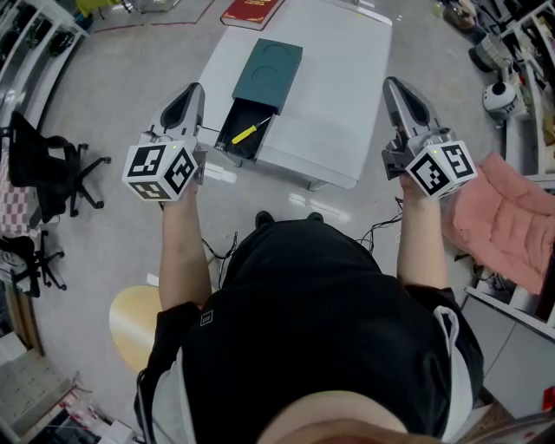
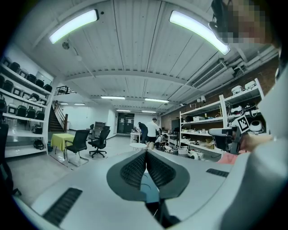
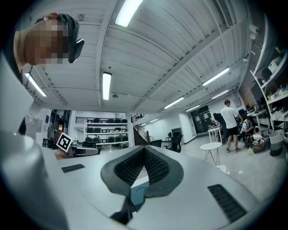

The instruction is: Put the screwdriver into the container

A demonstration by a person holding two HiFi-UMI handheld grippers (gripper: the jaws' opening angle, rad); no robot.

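A grey workshop floor spreads below, with a white table (image 1: 338,95) standing on it and a black office chair (image 1: 52,165) off to the left. At the table's near left edge sits a dark green container (image 1: 269,74), its black tray (image 1: 232,143) slid out toward the person. The yellow-handled screwdriver (image 1: 249,132) lies slantwise inside that tray. A red book (image 1: 251,10) rests at the table's far end.

Both grippers are held up in front of the person, well apart from the table. The left gripper (image 2: 146,152) has its ribbed jaws pressed together with nothing between them. The right gripper (image 3: 145,149) is likewise clenched and empty.
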